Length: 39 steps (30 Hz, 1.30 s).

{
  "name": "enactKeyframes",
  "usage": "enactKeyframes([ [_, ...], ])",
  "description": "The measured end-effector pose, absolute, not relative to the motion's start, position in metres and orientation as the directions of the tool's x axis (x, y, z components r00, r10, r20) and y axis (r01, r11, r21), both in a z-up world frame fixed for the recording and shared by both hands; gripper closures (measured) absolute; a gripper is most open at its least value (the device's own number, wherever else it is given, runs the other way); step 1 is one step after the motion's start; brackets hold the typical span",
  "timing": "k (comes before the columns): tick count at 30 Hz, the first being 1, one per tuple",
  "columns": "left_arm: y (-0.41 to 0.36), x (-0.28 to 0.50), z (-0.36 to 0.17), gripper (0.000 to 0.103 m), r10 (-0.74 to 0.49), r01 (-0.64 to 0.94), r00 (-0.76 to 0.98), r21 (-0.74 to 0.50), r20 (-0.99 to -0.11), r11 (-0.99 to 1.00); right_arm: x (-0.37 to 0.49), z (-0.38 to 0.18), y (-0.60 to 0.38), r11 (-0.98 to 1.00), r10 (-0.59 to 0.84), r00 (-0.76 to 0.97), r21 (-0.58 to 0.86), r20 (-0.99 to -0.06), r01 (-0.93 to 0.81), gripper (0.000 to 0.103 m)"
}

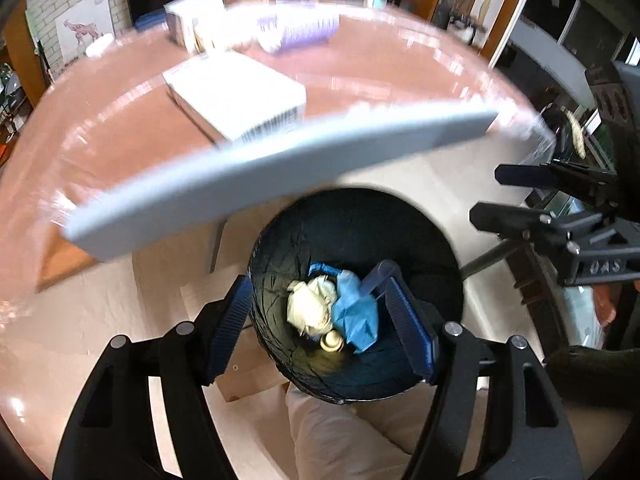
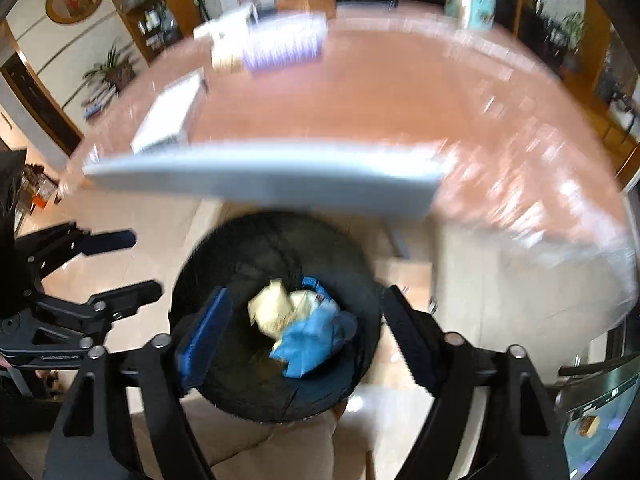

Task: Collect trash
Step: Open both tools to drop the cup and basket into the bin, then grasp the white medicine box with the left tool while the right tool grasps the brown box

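Note:
A black-lined trash bin (image 1: 360,224) (image 2: 280,236) stands on the floor right below both grippers. In it lie a cream paper wad (image 1: 310,304) (image 2: 272,308), a crumpled blue piece (image 1: 356,312) (image 2: 308,340) and a small cream cap (image 1: 332,344). My left gripper (image 1: 318,286) (image 2: 144,262) is open over the bin with nothing between its pads. Beside it my right gripper (image 2: 306,294) (image 1: 490,196) is open too, and empty. A long flat pale grey slab (image 1: 280,172) (image 2: 260,180), blurred, spans the space between table edge and bin, touching neither gripper. Whether it rests on anything I cannot tell.
A glossy reddish-brown table (image 1: 380,68) (image 2: 380,92) fills the far side, with a white box (image 1: 236,92) (image 2: 168,116) and purple-striped packs (image 1: 296,28) (image 2: 284,46) on it. A cardboard box (image 1: 248,368) sits on the pale floor by the bin. Beige fabric (image 1: 332,432) lies nearest me.

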<state>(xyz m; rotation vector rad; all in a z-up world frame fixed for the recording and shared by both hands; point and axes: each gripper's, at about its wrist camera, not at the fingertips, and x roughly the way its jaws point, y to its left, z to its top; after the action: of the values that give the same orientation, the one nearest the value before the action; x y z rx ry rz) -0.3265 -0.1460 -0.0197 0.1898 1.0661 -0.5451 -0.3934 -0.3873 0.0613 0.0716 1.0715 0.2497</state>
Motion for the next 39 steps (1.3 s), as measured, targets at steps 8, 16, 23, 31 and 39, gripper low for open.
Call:
enactKeyframes([
  [8,-0.124,-0.314,0.052,0.006,-0.373,0.449,0.540,-0.116,-0.754,0.886,-0.368,0.128,-0.392,0.978,0.194,0.631,0.098,-0.751,-0.184,0.004],
  [16,-0.108,-0.262,0.061,0.006,-0.326,0.366,0.568,-0.122,-0.756,0.923,-0.305,0.148,-0.378,0.978,0.206,0.661,0.136,-0.721,-0.155,0.004],
  [23,-0.120,-0.232,0.034,0.006,-0.351,0.384,0.493,-0.162,-0.796,0.909,-0.252,0.136,-0.353,0.985,0.167,0.638,0.095,-0.752,-0.147,0.004],
  [31,-0.140,-0.217,0.011,0.006,-0.301,0.395,0.461,-0.111,-0.835,0.912,-0.182,0.124,-0.341,0.989,0.134,0.634,0.066,-0.762,-0.130,0.004],
  [39,-0.142,-0.203,0.003,0.006,-0.259,0.344,0.454,-0.100,-0.852,0.933,-0.102,0.100,-0.339,0.978,0.140,0.583,0.022,-0.800,-0.205,0.004],
])
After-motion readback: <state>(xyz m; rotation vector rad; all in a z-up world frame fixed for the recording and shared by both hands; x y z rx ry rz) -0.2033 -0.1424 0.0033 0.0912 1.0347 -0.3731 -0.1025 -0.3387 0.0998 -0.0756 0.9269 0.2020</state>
